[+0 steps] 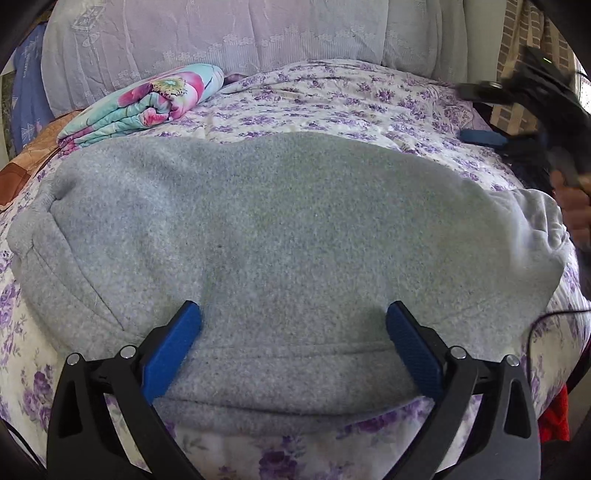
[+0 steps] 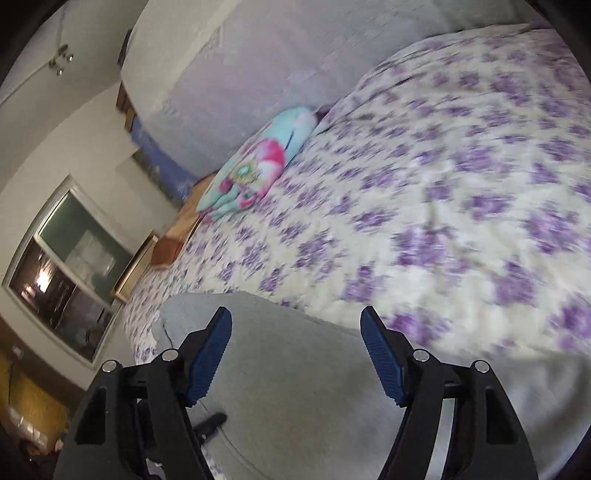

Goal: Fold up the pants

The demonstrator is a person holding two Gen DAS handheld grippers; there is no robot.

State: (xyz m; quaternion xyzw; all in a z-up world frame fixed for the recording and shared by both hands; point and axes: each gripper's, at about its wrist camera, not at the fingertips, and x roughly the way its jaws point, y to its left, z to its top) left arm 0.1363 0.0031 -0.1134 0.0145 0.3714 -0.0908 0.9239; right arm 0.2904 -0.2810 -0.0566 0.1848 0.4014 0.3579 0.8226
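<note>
Grey fleece pants (image 1: 280,229) lie folded in a wide flat bundle on the purple-flowered bedspread (image 1: 332,99). My left gripper (image 1: 293,314) is open, its blue fingers spread over the near hem of the pants, holding nothing. My right gripper (image 2: 295,321) is open and empty, above the pants (image 2: 288,369) near their edge; that view is blurred. The right gripper also shows in the left wrist view (image 1: 524,122) at the far right, raised above the bed.
A rolled teal and pink flowered blanket (image 1: 147,103) lies at the back left by the pale headboard cushion (image 1: 221,33). A window (image 2: 62,269) and wall are at the left. A red cloth (image 1: 554,417) hangs off the bed's right edge.
</note>
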